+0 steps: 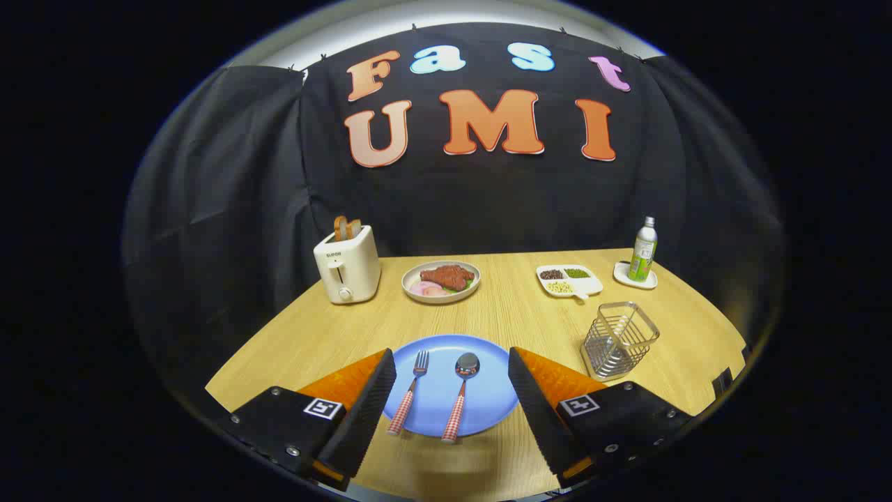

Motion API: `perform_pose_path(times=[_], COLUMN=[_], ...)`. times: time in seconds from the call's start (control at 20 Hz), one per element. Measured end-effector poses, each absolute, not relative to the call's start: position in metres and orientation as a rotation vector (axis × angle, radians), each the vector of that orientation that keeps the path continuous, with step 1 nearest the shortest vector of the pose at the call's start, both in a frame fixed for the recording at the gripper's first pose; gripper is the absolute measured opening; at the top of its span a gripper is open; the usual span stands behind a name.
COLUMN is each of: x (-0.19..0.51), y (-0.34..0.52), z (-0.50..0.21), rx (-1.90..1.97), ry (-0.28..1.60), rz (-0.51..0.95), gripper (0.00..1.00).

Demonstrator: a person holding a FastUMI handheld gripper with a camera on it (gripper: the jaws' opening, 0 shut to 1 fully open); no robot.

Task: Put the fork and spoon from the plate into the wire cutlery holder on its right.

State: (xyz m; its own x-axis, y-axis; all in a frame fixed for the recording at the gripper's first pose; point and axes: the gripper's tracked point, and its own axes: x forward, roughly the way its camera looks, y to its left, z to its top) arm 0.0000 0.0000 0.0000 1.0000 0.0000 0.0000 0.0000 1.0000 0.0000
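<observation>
A blue plate (488, 408) lies on the wooden table between my two fingers. On it rest a fork (411, 390) on the left and a spoon (461, 394) on the right, side by side, both with red-and-white checked handles pointing toward me. My gripper (451, 373) is open, hovering above the plate, with a finger on either side and nothing held. The wire cutlery holder (619, 340) stands upright and empty to the right of the plate, just beyond my right finger.
A white toaster (346, 268) with bread stands at the back left. A plate of food (441, 281) sits beyond the blue plate. A divided snack dish (568, 281) and a bottle (643, 251) on a coaster stand at the back right.
</observation>
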Motion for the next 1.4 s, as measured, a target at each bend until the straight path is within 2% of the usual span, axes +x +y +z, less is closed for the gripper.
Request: perform_pose_path(times=[0.35,0.85,1.15,1.4], x=[-0.029,-0.044,-0.031,-0.015], y=[-0.019,-0.035,-0.066,-0.051], z=[0.07,0.129,0.127,0.103], rx=[-0.036,0.015,-0.038,-0.019], ry=[-0.182,-0.281,-0.238,-0.168], rz=[-0.051,-0.018,-0.112,-0.088], gripper=[0.97,0.97,0.97,0.97])
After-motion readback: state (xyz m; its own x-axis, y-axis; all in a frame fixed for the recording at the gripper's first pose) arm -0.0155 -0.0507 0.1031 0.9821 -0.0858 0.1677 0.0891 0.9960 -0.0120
